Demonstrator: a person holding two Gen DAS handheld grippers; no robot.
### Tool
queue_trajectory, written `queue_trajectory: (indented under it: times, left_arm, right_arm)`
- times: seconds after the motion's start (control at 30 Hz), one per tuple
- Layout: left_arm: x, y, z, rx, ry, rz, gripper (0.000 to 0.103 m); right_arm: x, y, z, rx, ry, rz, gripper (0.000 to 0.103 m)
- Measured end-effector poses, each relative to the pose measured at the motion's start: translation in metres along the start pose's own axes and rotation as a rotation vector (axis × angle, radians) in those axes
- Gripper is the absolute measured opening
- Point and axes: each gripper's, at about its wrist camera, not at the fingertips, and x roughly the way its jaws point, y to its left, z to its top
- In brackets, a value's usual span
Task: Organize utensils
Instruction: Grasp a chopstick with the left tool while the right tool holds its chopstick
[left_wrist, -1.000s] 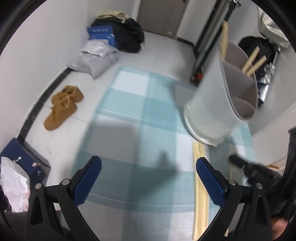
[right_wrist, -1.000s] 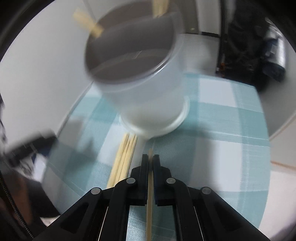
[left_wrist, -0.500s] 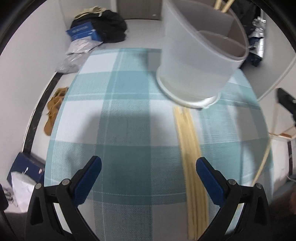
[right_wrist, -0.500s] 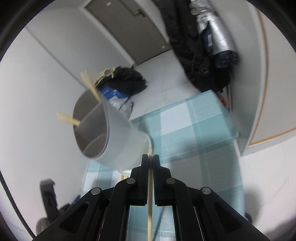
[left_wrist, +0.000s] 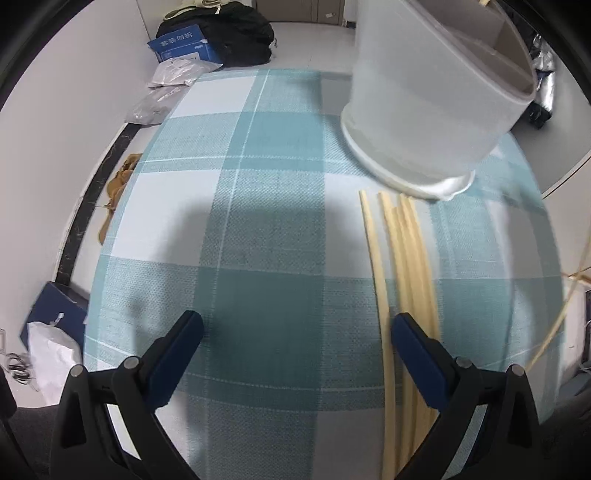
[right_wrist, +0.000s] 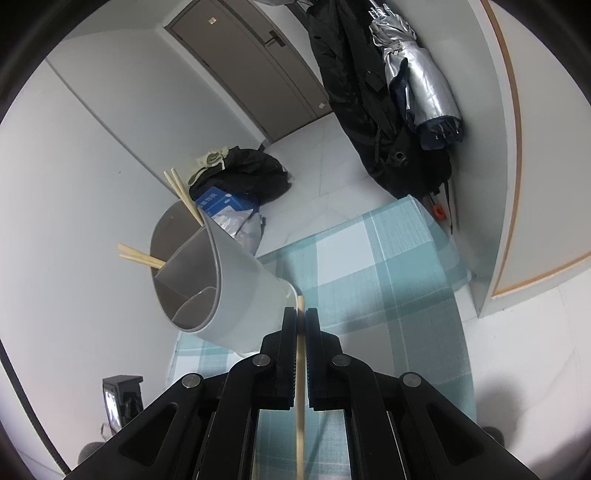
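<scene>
Right wrist view shows the right gripper (right_wrist: 301, 317) with its jaws pinching one chopstick (right_wrist: 300, 387), whose tip pokes out just past the pads toward the holder (right_wrist: 236, 291). That holder, a pale divided cup, sits just beyond and to the left of the jaws on the checked cloth (right_wrist: 388, 266) that covers the surface. Four sticks (right_wrist: 147, 258) already lean out of its far compartments, two in each; the nearest compartment looks empty.

From the left wrist view, the left gripper (left_wrist: 295, 332) has its jaws spread wide with nothing between them, pointing steeply down at the cloth. A loose bundle (left_wrist: 402, 280) of chopsticks lies on the cloth in front of the holder's base, its near end passing under the right-hand blue pad (left_wrist: 417, 347).

By this showing the job is partly done: four sticks are stowed, one is in hand and not yet dropped in, and about five remain on the cloth. Next, probably, the held stick must be tipped upright over a compartment.
</scene>
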Motion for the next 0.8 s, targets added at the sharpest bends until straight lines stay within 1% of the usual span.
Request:
queue_trajectory:
  times: [0.17, 0.23, 0.27, 0.3, 0.33, 0.4, 0.47, 0.53, 0.57, 0.6, 0.63, 0.7, 0.73, 0.8]
  left_arm:
    - [0.002, -0.002, 0.005, -0.003, 0.003, -0.002, 0.100]
    - [0.003, -0.001, 0.011, -0.007, 0.002, -0.007, 0.098]
    - [0.004, -0.004, 0.013, -0.012, -0.001, -0.009, 0.094]
    - [0.005, -0.003, 0.017, -0.017, -0.008, -0.014, 0.088]
    - [0.005, -0.003, 0.022, -0.022, -0.016, -0.013, 0.084]
    - [0.006, -0.005, 0.027, -0.020, -0.027, -0.015, 0.069]
    - [0.006, -0.010, 0.029, -0.017, -0.032, -0.026, 0.061]
    - [0.007, -0.015, 0.032, -0.009, -0.030, -0.050, 0.055]
    - [0.008, -0.017, 0.033, -0.003, -0.031, -0.054, 0.050]
    - [0.009, -0.019, 0.034, 0.003, -0.033, -0.045, 0.041]
    - [0.009, -0.023, 0.034, 0.007, -0.036, -0.028, 0.035]
    - [0.008, -0.020, 0.034, -0.001, -0.036, -0.052, 0.009]
    - [0.008, -0.019, 0.033, -0.012, -0.027, -0.073, 0.005]
    - [0.007, -0.013, 0.033, -0.041, -0.015, -0.116, 0.002]
  right_arm:
    - [-0.001, 0.001, -0.001, -0.003, -0.001, 0.001, 0.004]
    - [0.000, 0.002, -0.001, -0.009, -0.002, -0.001, 0.004]
    - [0.000, 0.003, -0.001, -0.013, -0.002, -0.002, 0.004]
    - [0.000, 0.003, -0.001, -0.016, -0.001, -0.004, 0.004]
    - [0.001, 0.003, -0.001, -0.016, 0.000, -0.004, 0.004]
    - [0.001, 0.003, -0.001, -0.013, 0.002, -0.005, 0.004]
    - [0.003, 0.002, 0.000, -0.015, 0.006, -0.008, 0.004]
    - [0.004, 0.001, 0.000, -0.020, 0.008, -0.014, 0.004]
    - [0.005, 0.001, 0.000, -0.021, 0.009, -0.016, 0.004]
    - [0.006, 0.000, 0.000, -0.021, 0.011, -0.020, 0.004]
    - [0.006, 0.000, 0.000, -0.021, 0.012, -0.023, 0.004]
    - [0.007, -0.001, 0.001, -0.018, 0.013, -0.027, 0.004]
    - [0.007, -0.001, 0.001, -0.019, 0.014, -0.030, 0.004]
    - [0.007, 0.000, 0.001, -0.023, 0.012, -0.034, 0.004]
